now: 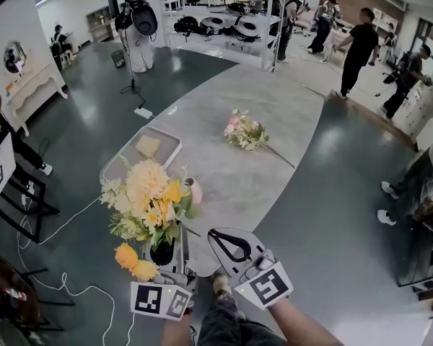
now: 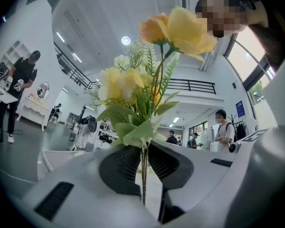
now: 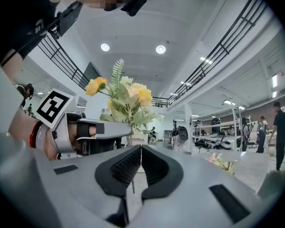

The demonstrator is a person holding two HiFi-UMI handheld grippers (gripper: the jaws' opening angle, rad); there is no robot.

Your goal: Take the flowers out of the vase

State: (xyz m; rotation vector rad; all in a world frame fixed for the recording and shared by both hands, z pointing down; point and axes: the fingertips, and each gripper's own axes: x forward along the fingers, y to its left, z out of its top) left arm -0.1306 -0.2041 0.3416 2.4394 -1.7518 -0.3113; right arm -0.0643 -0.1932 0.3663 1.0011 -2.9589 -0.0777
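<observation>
- My left tongs [image 1: 170,249] are clamped on a thin green stem [image 2: 143,175]. In the left gripper view the dark ribbed pads [image 2: 126,163] pinch it from both sides, and it runs upright between them.
- That stem belongs to the held bunch of flowers [image 1: 148,197], which has cream, white and yellow blooms with green leaves. It stands up above the left tongs, in the air over the floor [image 1: 224,186].
- Two yellow-orange roses [image 1: 136,264] sit at the near left edge of the bunch, just beside the left marker cube [image 1: 161,300]. In the left gripper view they are the nearest blooms, at the top.
- My right tongs [image 1: 218,236] are closed: in the right gripper view the pads meet along a narrow seam. I can identify nothing between them.
- The right tongs sit just to the right of the held bunch, tips towards it. I cannot tell whether they touch any stem.
- A second bunch [image 1: 245,132] with pink and white blooms lies on its side on the pale patch of floor. It is well apart from both tongs.
- A white tray [image 1: 162,134] lies beyond the held bunch, with a pale yellow item [image 1: 148,145] inside.
</observation>
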